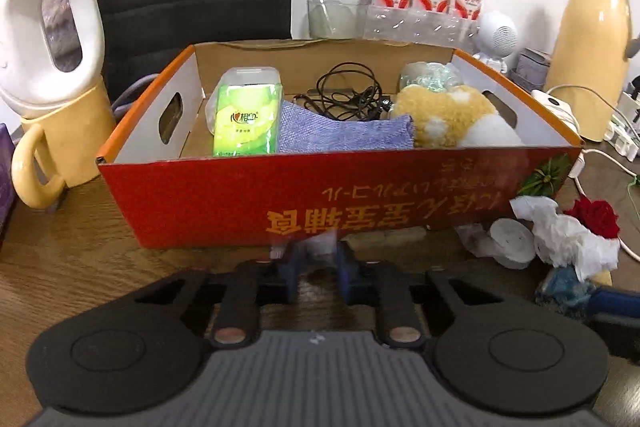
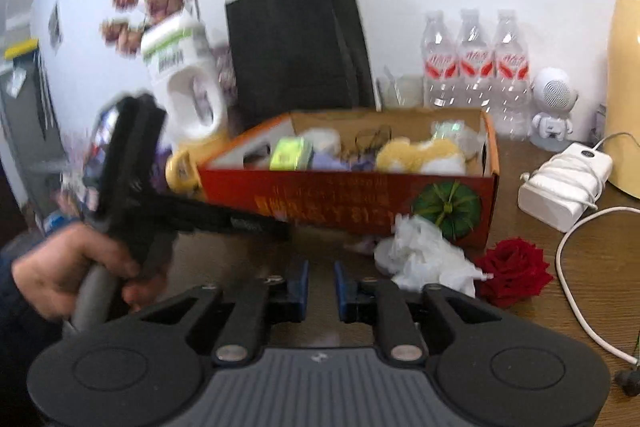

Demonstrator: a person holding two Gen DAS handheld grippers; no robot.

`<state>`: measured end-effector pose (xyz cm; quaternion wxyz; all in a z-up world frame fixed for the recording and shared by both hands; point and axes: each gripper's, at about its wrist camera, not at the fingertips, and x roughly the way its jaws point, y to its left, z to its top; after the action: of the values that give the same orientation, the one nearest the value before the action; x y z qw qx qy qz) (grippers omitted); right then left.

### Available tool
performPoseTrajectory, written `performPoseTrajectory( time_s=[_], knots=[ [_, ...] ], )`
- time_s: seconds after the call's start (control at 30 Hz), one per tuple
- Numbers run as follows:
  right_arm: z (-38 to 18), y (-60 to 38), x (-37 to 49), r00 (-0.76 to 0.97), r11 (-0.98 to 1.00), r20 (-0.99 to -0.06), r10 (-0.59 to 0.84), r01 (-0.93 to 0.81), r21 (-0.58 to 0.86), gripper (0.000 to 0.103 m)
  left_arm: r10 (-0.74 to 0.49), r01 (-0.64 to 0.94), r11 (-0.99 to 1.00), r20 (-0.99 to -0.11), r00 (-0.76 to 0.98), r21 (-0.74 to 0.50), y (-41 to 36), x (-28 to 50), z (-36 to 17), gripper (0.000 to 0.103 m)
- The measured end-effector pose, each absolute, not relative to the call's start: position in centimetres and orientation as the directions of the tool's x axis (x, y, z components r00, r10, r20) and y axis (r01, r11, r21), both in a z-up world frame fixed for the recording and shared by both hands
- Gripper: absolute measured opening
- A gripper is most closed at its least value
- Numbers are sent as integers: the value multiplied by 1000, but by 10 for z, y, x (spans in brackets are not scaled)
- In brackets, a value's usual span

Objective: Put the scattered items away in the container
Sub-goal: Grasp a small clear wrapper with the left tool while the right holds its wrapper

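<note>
Left view only: blue cloth [image 1: 344,135] in box [image 1: 248,203], ahead of left hand-held gripper [image 1: 316,267].
Right view only: person's hand [image 2: 68,267].
Bottles [image 2: 474,63]: three.
Both hand-held grippers, right [image 2: 321,287]: narrow, empty.

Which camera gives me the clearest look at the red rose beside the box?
The right wrist view: the red rose lies whole and unobstructed on the table, right of the crumpled tissue. The left wrist view shows it small near the right edge, partly hidden behind the tissue.

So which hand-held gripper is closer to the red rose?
The right hand-held gripper: the red rose lies just beside its fingertips, to their right. The left hand-held gripper sits by the middle of the box front, with crumpled tissue between.
</note>
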<state>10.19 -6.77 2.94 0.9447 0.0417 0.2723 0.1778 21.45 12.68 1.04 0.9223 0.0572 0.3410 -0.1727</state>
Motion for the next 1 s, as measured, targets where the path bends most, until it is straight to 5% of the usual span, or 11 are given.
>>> performPoseTrajectory(
  time_s=[0.3,0.53,0.7,1.0],
  knots=[
    [17,-60,82,693,947,-646,321,-247,205,29,-324,360,931,-598,733,-64,167,132,27,8],
    [12,-29,94,702,964,-661,266,-214,160,45,-359,363,924,-593,721,-119,183,101,32,7],
    [5,-2,97,753,981,-640,153,-194,6,17,-377,372,918,-585,718,-134,185,92,31,7],
    [10,7,72,777,975,-615,134,-213,-57,10,-412,407,904,-526,744,-133,183,64,46,7]
  ],
)
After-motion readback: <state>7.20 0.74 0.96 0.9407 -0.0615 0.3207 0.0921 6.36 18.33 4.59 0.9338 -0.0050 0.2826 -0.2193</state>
